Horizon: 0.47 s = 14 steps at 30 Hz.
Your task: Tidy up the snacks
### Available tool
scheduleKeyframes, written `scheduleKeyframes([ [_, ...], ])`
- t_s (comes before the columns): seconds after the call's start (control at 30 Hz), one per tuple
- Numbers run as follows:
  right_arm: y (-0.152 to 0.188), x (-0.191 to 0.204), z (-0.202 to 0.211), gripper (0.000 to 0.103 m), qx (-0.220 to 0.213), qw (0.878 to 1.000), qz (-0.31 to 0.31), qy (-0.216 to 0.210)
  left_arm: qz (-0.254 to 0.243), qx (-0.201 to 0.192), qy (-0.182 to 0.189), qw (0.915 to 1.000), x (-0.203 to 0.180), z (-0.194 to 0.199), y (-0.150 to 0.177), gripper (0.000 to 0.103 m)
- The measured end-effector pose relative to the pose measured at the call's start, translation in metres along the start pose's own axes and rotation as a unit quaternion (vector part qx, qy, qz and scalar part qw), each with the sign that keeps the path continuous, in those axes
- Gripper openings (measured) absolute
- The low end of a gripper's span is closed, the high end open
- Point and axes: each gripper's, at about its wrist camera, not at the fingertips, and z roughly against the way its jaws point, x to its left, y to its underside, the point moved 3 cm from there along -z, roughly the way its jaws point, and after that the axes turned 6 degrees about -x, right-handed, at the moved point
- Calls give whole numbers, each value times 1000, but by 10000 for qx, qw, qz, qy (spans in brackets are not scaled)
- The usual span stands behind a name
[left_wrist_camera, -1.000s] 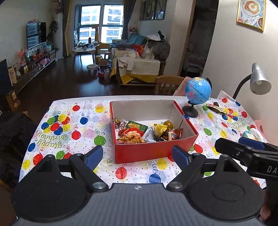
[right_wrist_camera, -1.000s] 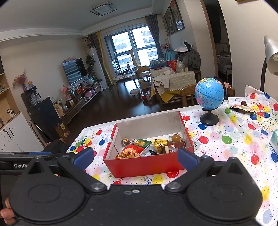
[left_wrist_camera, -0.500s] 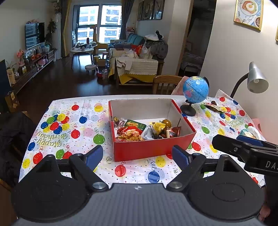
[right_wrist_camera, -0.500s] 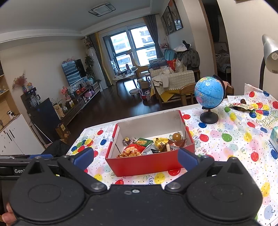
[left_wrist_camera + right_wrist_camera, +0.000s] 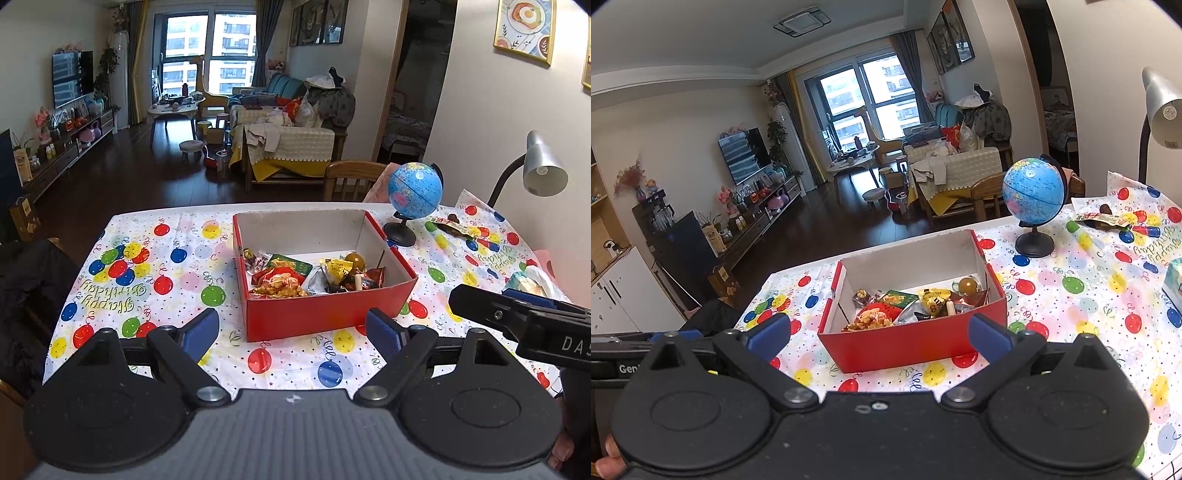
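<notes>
A red cardboard box [image 5: 325,314] [image 5: 905,345] with a white inside stands on the balloon-print tablecloth [image 5: 147,266]. Several snack packets [image 5: 280,284] [image 5: 873,317] lie in it, with a yellow wrapper [image 5: 334,267] and a brown ball [image 5: 967,285]. My left gripper [image 5: 291,332] hovers open just in front of the box, nothing between its blue pads. My right gripper [image 5: 879,334] is open too, held before the box's front wall and empty. In the left wrist view the right gripper's black body [image 5: 517,325] juts in from the right. More wrapped snacks [image 5: 1104,220] lie at the far right.
A blue globe [image 5: 415,192] [image 5: 1033,192] on a black stand sits behind the box's right corner. A grey desk lamp [image 5: 543,170] rises at the right edge. A light packet [image 5: 532,278] lies at the right. A wooden chair [image 5: 351,177] stands behind the table.
The left wrist view has drawn back slightly, so the box looks a little smaller and higher. The right gripper has kept still. Both grippers stay open.
</notes>
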Motion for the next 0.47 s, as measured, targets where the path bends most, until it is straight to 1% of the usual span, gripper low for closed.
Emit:
scheduleKeyframes([
  [0.23,1,0,1,103,7,10000,0,9,67,18,165,9998,4,4,3,87],
  [0.47,11,14,8,103,13,10000,-38,55,89,63,155,9998,11,7,10,87],
])
